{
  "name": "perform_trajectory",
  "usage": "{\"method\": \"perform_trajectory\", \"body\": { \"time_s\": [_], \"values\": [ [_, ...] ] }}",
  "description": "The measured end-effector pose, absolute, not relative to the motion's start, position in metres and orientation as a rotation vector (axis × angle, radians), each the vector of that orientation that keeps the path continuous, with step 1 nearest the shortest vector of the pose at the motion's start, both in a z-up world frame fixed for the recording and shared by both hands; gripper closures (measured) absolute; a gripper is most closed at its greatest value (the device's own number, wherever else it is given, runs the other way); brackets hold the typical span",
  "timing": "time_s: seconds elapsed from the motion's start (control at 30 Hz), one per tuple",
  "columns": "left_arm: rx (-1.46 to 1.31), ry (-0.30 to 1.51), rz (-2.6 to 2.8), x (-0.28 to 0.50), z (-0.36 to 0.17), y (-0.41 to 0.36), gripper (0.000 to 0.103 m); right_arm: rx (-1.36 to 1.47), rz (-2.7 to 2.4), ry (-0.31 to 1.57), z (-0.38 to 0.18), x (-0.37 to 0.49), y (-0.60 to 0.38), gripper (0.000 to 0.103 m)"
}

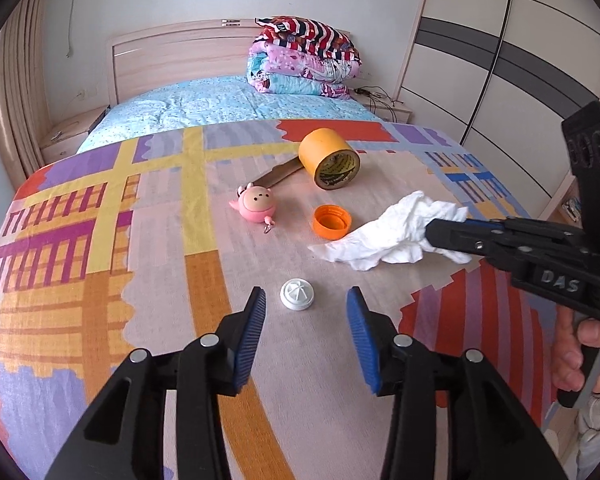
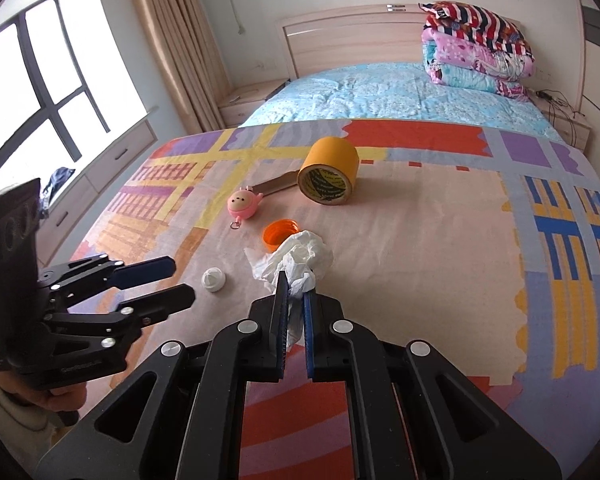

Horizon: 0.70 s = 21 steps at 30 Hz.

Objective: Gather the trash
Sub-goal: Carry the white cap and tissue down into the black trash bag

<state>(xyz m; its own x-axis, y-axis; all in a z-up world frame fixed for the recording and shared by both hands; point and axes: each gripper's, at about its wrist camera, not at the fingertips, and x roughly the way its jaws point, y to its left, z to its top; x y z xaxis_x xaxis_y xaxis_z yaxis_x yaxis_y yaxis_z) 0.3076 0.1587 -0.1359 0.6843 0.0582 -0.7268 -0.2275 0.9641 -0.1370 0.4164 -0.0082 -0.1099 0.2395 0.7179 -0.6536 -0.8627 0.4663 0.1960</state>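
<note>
The right tongs (image 2: 296, 286) pinch the white tissue (image 2: 300, 258), but only by its edge, so it may slip out. The left tongs (image 1: 306, 304) are wide apart around the small white cap (image 1: 297, 294); squeezing could pop it away.

Between my left jaws the white cap (image 1: 297, 294) is lying alone, bare cloth (image 1: 300, 380) running open up to it. Ahead of it the orange lid (image 1: 332, 220) is blocking, touching the tissue (image 1: 388, 232) bunching around my right jaws. Beyond are crowding the pink toy (image 1: 255, 203) and tape roll (image 1: 330, 158).
</note>
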Motion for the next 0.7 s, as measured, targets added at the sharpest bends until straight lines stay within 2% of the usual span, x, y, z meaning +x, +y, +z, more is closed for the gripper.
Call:
{"method": "perform_trajectory", "body": {
  "time_s": [0.13, 0.2, 0.37, 0.7],
  "values": [
    [-0.208, 0.824, 0.150, 0.319, -0.144, 0.156, 0.063, -0.206, 1.103, 0.744, -0.104, 0.414, -0.017, 0.096],
    [-0.181, 0.841, 0.163, 0.325, -0.148, 0.154, 0.072, -0.196, 1.107, 0.738, -0.102, 0.413, -0.021, 0.096],
    [-0.178, 0.849, 0.173, 0.333, -0.153, 0.155, 0.082, -0.178, 1.113, 0.727, -0.097, 0.409, -0.030, 0.096],
    [-0.150, 0.826, 0.180, 0.324, -0.139, 0.150, 0.083, -0.169, 1.128, 0.699, -0.086, 0.395, -0.039, 0.096]
  ]
}}
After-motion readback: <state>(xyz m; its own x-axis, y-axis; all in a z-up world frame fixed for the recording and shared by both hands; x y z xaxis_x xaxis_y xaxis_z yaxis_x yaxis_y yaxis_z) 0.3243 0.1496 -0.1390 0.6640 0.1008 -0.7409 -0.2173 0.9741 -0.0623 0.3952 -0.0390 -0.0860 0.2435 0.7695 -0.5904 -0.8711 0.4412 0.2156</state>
